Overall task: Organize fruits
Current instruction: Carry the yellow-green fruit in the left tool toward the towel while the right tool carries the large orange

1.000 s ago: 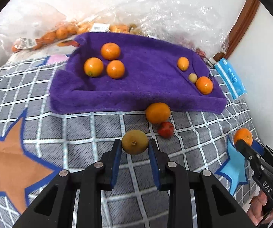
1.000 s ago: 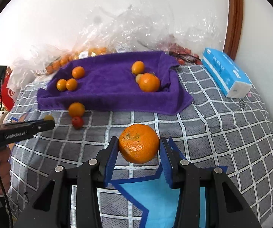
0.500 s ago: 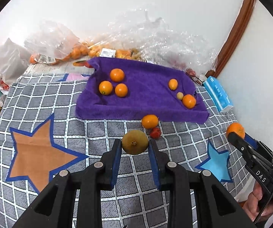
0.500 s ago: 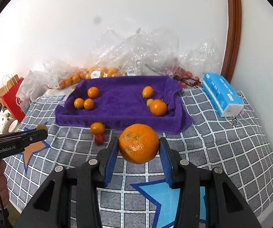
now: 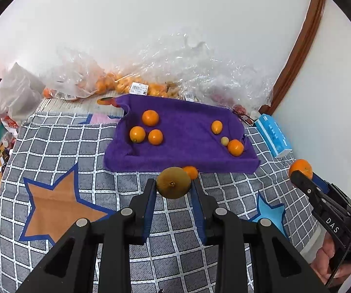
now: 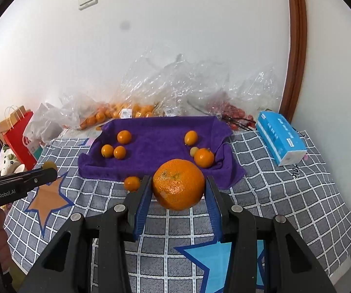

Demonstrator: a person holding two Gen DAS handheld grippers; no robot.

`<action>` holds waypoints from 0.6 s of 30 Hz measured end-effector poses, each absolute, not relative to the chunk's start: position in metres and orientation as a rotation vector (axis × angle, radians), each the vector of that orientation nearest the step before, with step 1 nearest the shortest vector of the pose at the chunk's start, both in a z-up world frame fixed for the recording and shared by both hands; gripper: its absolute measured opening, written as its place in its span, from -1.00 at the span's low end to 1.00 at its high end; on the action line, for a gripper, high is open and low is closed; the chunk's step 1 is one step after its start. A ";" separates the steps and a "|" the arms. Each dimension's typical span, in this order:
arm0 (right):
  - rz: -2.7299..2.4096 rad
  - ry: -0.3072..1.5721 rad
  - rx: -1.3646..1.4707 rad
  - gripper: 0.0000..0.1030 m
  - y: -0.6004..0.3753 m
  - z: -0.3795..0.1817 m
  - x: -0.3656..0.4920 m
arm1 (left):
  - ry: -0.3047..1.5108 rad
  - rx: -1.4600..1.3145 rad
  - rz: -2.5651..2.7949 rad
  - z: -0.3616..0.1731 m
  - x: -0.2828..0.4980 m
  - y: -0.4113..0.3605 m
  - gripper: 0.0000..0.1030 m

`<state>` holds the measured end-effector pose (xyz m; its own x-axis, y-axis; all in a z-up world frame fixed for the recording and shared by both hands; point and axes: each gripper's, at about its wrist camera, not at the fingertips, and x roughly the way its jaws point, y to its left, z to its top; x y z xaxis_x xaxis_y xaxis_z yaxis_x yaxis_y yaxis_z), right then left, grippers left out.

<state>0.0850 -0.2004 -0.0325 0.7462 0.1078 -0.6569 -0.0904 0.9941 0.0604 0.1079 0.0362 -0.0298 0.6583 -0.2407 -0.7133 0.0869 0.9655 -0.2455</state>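
Observation:
My left gripper (image 5: 173, 189) is shut on a yellow-brown kiwi-like fruit (image 5: 173, 182), held above the checked cloth. My right gripper (image 6: 178, 190) is shut on a large orange (image 6: 178, 184); that orange also shows at the right in the left wrist view (image 5: 301, 168). A purple towel (image 5: 185, 151) lies ahead with three oranges at its left (image 5: 148, 129) and an orange (image 5: 235, 147), a small oval orange fruit (image 5: 216, 127) and a small yellow fruit (image 5: 224, 141) at its right. One orange (image 6: 132, 183) lies on the cloth before the towel.
Plastic bags of oranges (image 5: 117, 85) and red fruit (image 6: 234, 112) lie behind the towel by the wall. A blue tissue pack (image 6: 281, 141) lies at the right. A red paper bag (image 6: 20, 136) stands off the left edge. The checked cloth (image 5: 53, 146) has star patterns.
Both grippers have risen and pulled back from the towel with their fruits still held; the towel and fruits look smaller and farther. The small red fruit is now hidden behind my held fruit.

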 end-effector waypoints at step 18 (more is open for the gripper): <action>0.107 0.716 0.022 -0.17 -0.201 -0.029 0.090 | 0.824 -0.198 -0.186 -0.024 0.114 0.036 -0.47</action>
<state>0.0896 -0.2009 -0.0293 0.7491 0.1052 -0.6541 -0.0899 0.9943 0.0570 0.1140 0.0362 -0.0237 0.6648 -0.2405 -0.7073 0.0870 0.9653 -0.2464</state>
